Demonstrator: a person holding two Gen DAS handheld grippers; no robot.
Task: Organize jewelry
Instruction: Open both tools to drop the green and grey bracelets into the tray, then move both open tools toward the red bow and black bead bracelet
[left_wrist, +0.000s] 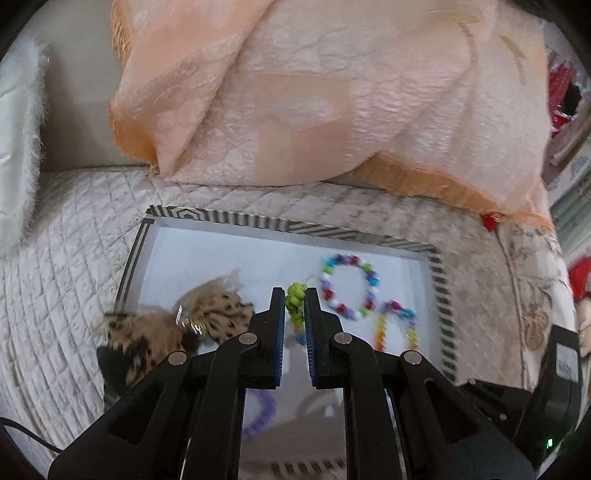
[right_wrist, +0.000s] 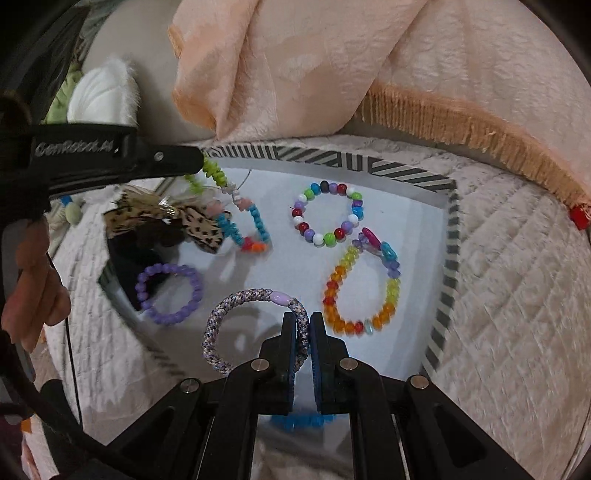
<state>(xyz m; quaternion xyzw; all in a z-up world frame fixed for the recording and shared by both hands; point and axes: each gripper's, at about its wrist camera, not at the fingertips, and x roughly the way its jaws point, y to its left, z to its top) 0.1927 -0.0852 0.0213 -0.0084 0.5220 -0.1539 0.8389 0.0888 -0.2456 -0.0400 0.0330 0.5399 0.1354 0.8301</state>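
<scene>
A white tray with a striped rim (left_wrist: 439, 280) (right_wrist: 448, 236) lies on the quilted bed. My left gripper (left_wrist: 294, 297) is shut on a green, blue and orange beaded bracelet (left_wrist: 295, 301) (right_wrist: 236, 210), which hangs above the tray. My right gripper (right_wrist: 303, 325) is shut on a braided lilac hair tie (right_wrist: 229, 314) low over the tray. In the tray lie a multicolour bead bracelet (right_wrist: 327, 212) (left_wrist: 349, 286), a rainbow bracelet (right_wrist: 364, 291) (left_wrist: 397, 325), a purple bracelet (right_wrist: 170, 293) (left_wrist: 258, 413) and a leopard-print bow (right_wrist: 199, 221) (left_wrist: 207, 317).
A peach fringed cloth (left_wrist: 314, 92) (right_wrist: 369, 55) drapes over the pillows behind the tray. A white fluffy cushion (left_wrist: 18, 147) sits at the left. A blue item (right_wrist: 303, 421) shows under my right gripper. The left gripper's body (right_wrist: 110, 158) crosses the right wrist view.
</scene>
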